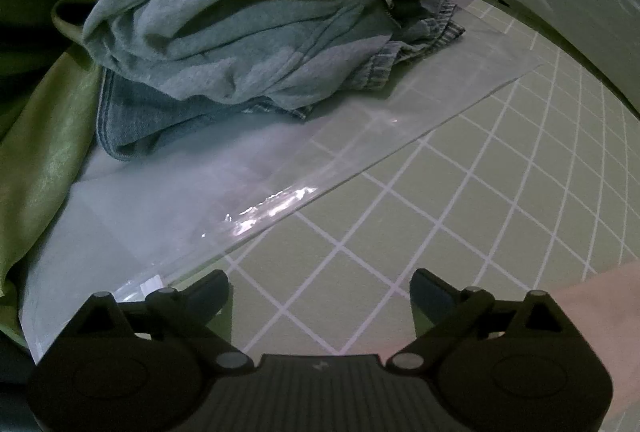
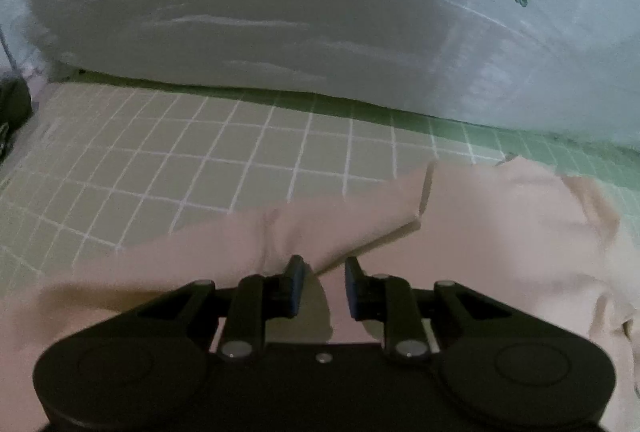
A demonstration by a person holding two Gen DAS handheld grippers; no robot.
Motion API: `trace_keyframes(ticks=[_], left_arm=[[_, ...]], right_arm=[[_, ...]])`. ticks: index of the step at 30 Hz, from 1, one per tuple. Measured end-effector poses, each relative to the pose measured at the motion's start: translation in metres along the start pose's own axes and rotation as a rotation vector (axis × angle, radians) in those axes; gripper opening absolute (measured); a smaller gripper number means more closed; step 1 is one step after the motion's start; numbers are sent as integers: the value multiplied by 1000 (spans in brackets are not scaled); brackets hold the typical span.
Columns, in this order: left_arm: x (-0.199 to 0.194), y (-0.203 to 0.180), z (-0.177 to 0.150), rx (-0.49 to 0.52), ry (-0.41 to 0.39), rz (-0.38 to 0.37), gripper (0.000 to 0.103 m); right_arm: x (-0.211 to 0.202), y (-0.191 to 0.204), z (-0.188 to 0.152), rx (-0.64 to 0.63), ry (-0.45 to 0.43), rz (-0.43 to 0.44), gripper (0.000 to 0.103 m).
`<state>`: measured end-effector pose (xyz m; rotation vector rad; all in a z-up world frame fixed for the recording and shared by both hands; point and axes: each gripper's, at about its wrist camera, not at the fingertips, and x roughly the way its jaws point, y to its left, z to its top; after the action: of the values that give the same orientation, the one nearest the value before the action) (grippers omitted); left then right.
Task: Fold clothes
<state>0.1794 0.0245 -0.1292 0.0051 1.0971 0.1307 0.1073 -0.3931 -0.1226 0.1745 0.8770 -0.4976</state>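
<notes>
— Beside the grid mat's (image 2: 240, 152) near edge, on top of it, lies the pale pink garment (image 2: 500, 232), one sleeve (image 2: 360, 216) folded across toward the mat's open squares. That's the piece to fold.

— And the right gripper (image 2: 325, 278)?

— Low over the pink cloth, jaws narrowed to a small gap, nothing pinched that I can see. The sleeve's cuff edge runs just ahead of the tips.

— So how would you take it?

— I'd catch only the top layer at that edge, close fully before lifting, then carry it flat across so no crease drags.

— The left gripper (image 1: 320, 290)?

— Spread wide above bare mat, holding nothing. Beyond it on the mat sits a clear plastic sheet (image 1: 280, 172), with a grey zip hoodie (image 1: 240, 24) heaped on denim (image 1: 420, 44); green cloth (image 1: 40, 160) lies off the mat's far side.

— Use for it?

— Probably pinning the pink hem while the right one folds.
</notes>
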Motion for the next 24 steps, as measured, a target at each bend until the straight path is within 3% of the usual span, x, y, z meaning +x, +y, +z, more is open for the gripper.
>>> trace_keyframes(ticks=[7, 12, 17, 20, 22, 24], left_arm=[[2, 4, -1, -23, 8, -10, 102], [2, 5, -2, -27, 7, -14, 102], [3, 7, -1, -31, 8, -18, 103], [4, 7, -1, -32, 7, -21, 103], [4, 8, -1, -32, 7, -23, 103], [4, 8, -1, -33, 7, -24, 103]], right_arm=[[-6, 8, 26, -25, -117, -15, 39], [1, 27, 41, -116, -148, 18, 39], [24, 37, 39, -162, -41, 51, 40], [29, 32, 33, -118, -8, 60, 50], [29, 30, 30, -105, -7, 76, 48], [28, 31, 28, -132, -12, 80, 26]])
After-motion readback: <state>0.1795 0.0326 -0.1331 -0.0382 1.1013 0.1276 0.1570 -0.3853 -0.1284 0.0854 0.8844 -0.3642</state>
